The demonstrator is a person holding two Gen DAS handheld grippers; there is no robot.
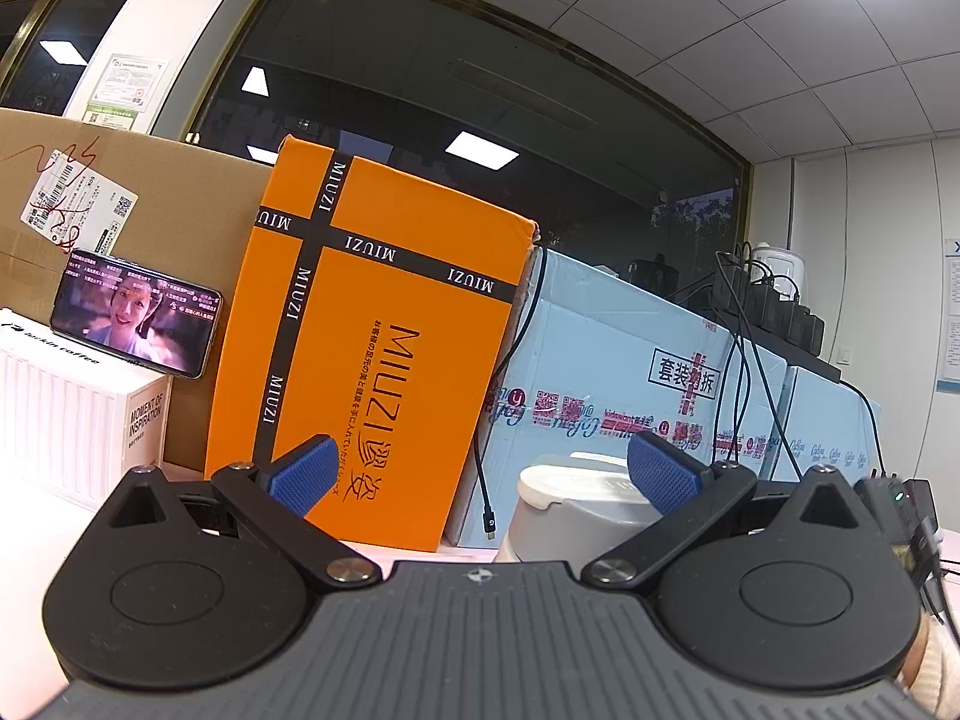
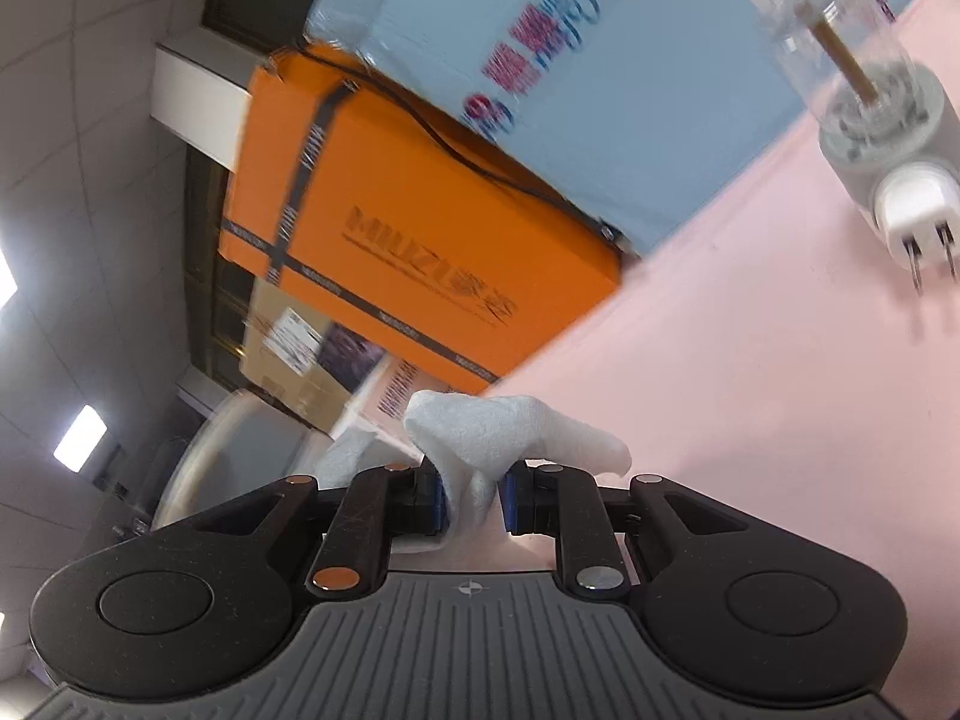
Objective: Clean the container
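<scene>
Presently, the pink table (image 2: pixel 750 420) carries a blue carton (image 1: pixel 630 360) and an orange box (image 1: pixel 384 324) along its back edge. Near them stands the container (image 2: pixel 864 78), a clear vessel with a stick inside, seated on a grey base (image 2: pixel 888 138) beside a white plug (image 2: pixel 915 216).

The right gripper (image 2: pixel 474 495) is clamped on a white cloth (image 2: pixel 504 432), well apart from the container. The left gripper (image 1: pixel 480 471) stands with jaws spread wide and nothing between them, a grey-and-white lidded object (image 1: pixel 576 504) just ahead of it.

Judged step: the wipe is not yet begun. The next move calls for steadying the container and bringing the cloth to it.

Only the right view shows the cloth and the clear vessel, though blurred; only the left view shows a phone (image 1: pixel 135 315) propped on a white box (image 1: pixel 72 414).
</scene>
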